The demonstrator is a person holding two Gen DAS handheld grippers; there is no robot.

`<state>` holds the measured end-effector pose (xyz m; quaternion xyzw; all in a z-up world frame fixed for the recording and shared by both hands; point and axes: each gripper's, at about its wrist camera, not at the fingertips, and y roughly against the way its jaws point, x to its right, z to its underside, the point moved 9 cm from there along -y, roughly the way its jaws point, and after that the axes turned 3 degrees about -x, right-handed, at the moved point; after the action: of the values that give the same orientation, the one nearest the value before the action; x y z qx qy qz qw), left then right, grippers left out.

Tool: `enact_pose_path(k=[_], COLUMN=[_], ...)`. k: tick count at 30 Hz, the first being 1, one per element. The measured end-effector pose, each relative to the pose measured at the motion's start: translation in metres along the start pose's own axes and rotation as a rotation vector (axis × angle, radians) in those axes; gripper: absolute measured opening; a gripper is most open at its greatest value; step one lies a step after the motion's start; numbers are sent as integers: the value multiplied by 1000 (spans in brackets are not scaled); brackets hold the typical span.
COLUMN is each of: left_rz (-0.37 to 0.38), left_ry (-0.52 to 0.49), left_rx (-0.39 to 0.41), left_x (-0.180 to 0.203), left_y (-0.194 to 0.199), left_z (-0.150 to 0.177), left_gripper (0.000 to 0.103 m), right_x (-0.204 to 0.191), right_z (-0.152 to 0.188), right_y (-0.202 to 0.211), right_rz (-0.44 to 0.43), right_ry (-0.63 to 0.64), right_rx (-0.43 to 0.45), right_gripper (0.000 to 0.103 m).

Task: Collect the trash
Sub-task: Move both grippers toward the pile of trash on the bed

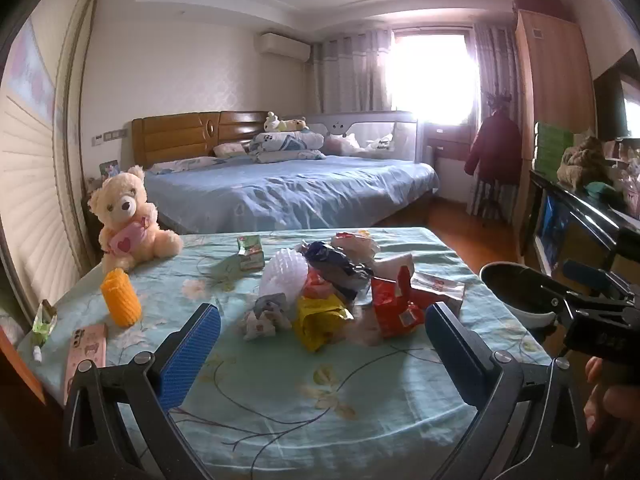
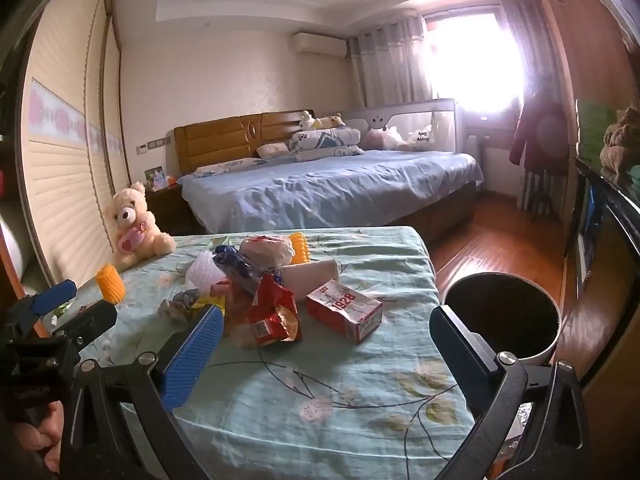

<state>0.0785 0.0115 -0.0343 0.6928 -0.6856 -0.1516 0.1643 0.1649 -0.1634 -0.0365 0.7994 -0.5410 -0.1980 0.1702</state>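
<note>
Nearest the lens, the left gripper [image 1: 322, 348] shows two ridged blue pads [image 1: 188, 354] spread wide with nothing between them, hovering over the floral cloth of the table [image 1: 320, 420]. The right gripper [image 2: 326, 350] is likewise spread and empty, aimed between the trash pile [image 2: 256, 292] and the round, dark-lined bin [image 2: 502, 316] that stands on the floor just beside the table's right edge. The trash sits heaped mid-table: a crinkly red foil wrapper [image 2: 274, 312], a yellow wrapper [image 1: 320, 322], a dark blue packet [image 1: 336, 266], a ribbed white foam sleeve [image 1: 282, 276] and a red-and-white carton [image 2: 344, 310] with firm, flat faces. My guess is that the foil, being slick and springy, could slip from the pads or drag a neighbour off the heap, since the pieces overlap. The soft cloth may also bunch under a low pinch. The teddy bear [image 1: 128, 220], pink phone [image 1: 86, 354] and the orange foam sleeve [image 1: 120, 298] lie apart to the left; whether the orange sleeve counts as trash I cannot tell.
</note>
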Motion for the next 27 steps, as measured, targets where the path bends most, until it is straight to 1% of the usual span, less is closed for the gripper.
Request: enact_pose_path(k=[27], left_rz=[1], left_ry=[11], left_rx=[-5], left_x=[-3], left_y=[-3], left_z=[2], left_gripper=[102], right_x=[-3], right_z=[-1], right_y=[-1], right_rz=[-4], right_ry=[2], right_rx=[-7], right_gripper=[103])
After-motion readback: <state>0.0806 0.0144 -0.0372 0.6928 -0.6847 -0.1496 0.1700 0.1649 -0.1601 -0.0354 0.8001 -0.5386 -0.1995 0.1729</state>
